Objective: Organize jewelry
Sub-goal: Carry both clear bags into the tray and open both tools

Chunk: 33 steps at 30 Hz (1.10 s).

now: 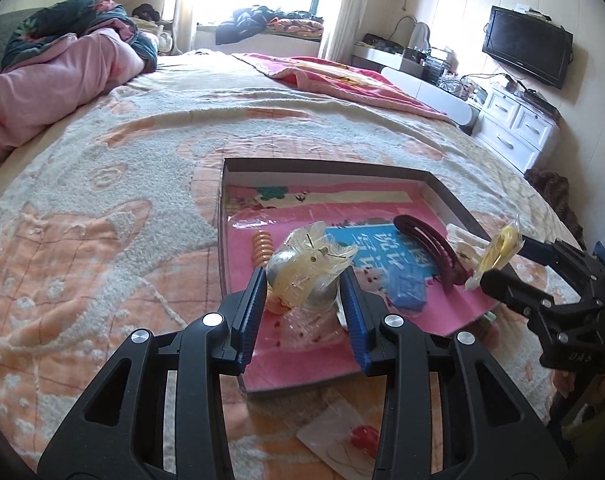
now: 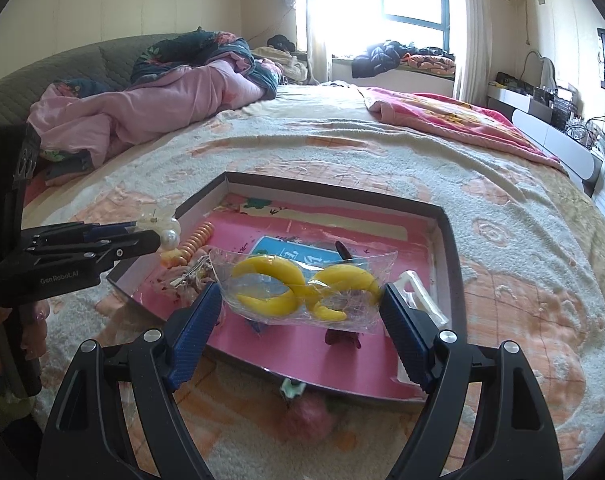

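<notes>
A shallow dark-rimmed box [image 1: 326, 164] [image 2: 448, 240] with a pink lining lies on the bed. My left gripper [image 1: 307, 280] is shut on a clear packet with a pearl piece [image 1: 306, 270], held above the box's near left part; it also shows in the right wrist view [image 2: 166, 232]. My right gripper [image 2: 302, 300] is shut on a clear bag of yellow hoop earrings [image 2: 302, 286], held over the box; the bag shows in the left wrist view [image 1: 494, 252]. In the box lie an orange spiral hair tie [image 1: 262, 246] [image 2: 194, 242] and a maroon hair clip [image 1: 430, 248].
A white clip [image 2: 418, 296] lies at the box's right side. A card with a red piece [image 1: 350, 440] lies on the blanket in front of the box. A pink item [image 2: 306, 420] lies on the blanket by the box's near edge. Pink quilts [image 1: 62, 76] are piled at the bed's far left.
</notes>
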{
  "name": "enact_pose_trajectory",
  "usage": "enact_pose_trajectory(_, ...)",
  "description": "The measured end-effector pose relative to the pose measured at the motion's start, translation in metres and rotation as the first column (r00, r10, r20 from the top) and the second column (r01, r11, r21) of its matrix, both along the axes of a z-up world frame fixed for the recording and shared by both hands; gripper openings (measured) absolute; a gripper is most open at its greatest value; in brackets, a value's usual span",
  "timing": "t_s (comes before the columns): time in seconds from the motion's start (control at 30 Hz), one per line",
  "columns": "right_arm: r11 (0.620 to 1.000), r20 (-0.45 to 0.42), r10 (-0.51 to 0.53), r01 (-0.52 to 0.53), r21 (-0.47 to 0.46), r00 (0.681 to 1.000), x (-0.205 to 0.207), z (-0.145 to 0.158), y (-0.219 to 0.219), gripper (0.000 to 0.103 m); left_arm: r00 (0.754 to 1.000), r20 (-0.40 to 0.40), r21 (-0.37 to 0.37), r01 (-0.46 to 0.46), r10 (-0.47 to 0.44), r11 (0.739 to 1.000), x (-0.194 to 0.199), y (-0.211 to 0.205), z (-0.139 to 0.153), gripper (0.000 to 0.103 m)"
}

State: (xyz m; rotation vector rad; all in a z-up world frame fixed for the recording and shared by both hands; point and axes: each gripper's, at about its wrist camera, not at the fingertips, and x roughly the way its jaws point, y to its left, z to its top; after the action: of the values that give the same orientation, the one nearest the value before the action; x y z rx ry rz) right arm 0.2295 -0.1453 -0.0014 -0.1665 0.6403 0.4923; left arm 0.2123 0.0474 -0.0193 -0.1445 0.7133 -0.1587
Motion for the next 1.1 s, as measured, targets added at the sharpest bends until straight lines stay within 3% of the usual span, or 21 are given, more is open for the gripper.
enact_pose_trajectory(0.83,0.999,-0.077,0.016,-0.019,-0.035,0.997,0.006,-0.038,0.031,0.078,0.999,-0.034,0.004,0.003,-0.003,1.000,0.045,-0.007,-0.012,0.030)
enact_pose_trajectory(1.1,1.000,-0.086,-0.003,0.002,-0.019,0.996,0.006,-0.038,0.026,0.084,0.998,-0.052,-0.008,0.021,-0.022,1.000,0.052,-0.012,-0.017,0.030)
